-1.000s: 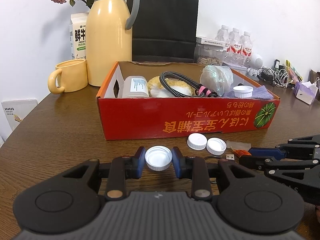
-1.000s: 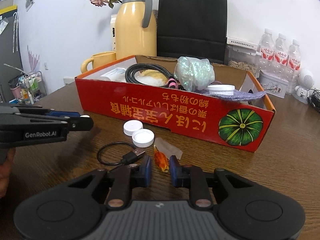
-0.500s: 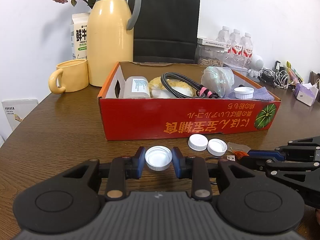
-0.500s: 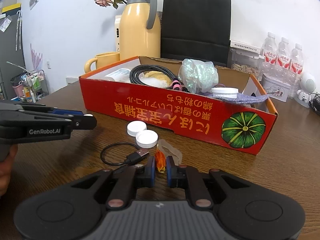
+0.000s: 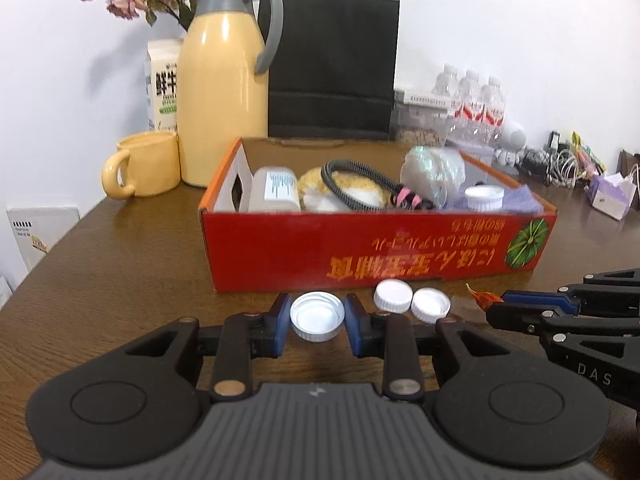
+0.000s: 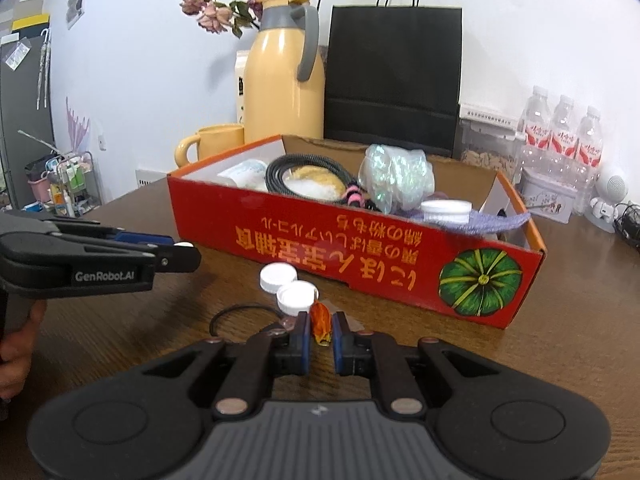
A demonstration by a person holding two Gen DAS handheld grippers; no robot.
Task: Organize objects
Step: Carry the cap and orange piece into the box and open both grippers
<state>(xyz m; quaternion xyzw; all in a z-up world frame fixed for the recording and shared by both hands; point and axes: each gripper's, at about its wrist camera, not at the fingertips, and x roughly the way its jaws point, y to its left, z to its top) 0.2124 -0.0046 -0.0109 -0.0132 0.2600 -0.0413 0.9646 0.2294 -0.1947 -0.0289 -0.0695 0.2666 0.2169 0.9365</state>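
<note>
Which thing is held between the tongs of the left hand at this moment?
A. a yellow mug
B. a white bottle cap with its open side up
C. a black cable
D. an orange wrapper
B: in the left wrist view the left tongs are closed on the white bottle cap, whose hollow side faces up; the orange wrapper sits between the right tongs instead.

My left fingers pinch a white bottle cap (image 5: 317,317), open side up. My right ones clamp a small orange wrapper (image 6: 320,323). Two more white caps (image 5: 412,300) lie touching on the table, before the red cardboard box (image 5: 360,248) of odds and ends.
</note>
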